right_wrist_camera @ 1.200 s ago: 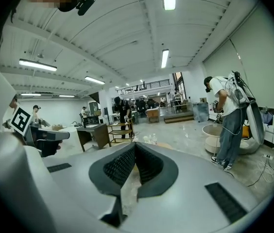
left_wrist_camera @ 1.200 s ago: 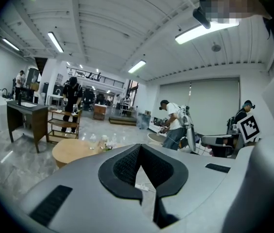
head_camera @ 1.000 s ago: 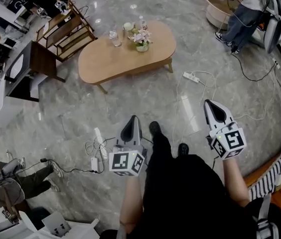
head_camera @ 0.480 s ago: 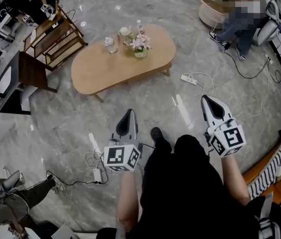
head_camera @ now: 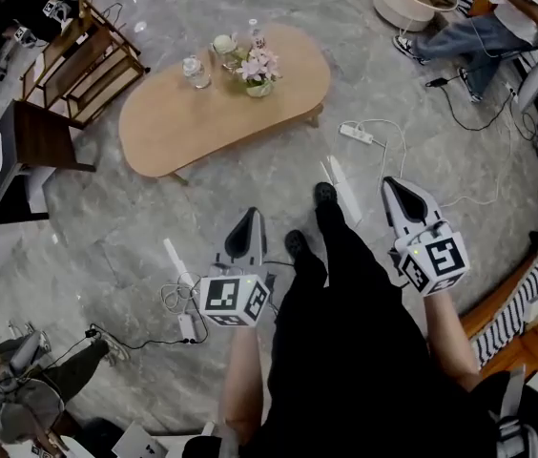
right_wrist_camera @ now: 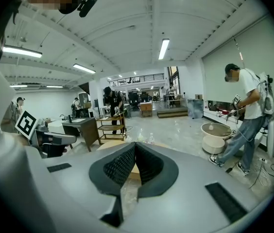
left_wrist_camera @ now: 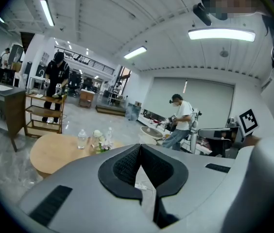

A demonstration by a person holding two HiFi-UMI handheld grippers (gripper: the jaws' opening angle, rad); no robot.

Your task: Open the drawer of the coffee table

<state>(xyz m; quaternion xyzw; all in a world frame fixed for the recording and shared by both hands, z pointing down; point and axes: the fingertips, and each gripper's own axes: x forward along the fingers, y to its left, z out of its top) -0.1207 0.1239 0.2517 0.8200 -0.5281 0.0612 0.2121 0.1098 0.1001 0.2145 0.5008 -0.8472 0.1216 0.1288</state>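
coffee table (head_camera: 183, 132) well ahead across the floor (head_camera: 126, 241), drawer not visible | step, I judge: approach | my left gripper (head_camera: 250, 215) and right gripper (head_camera: 392, 185): fingers (left_wrist_camera: 125, 166) pressed together, empty | next: get close, find the drawer front, spread fingers for its pull

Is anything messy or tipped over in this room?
Nothing is tipped or spilled: the water bottle and flower pot stand upright on the coffee table. The only mess is on the floor, where white power strips and loose cables lie scattered about.
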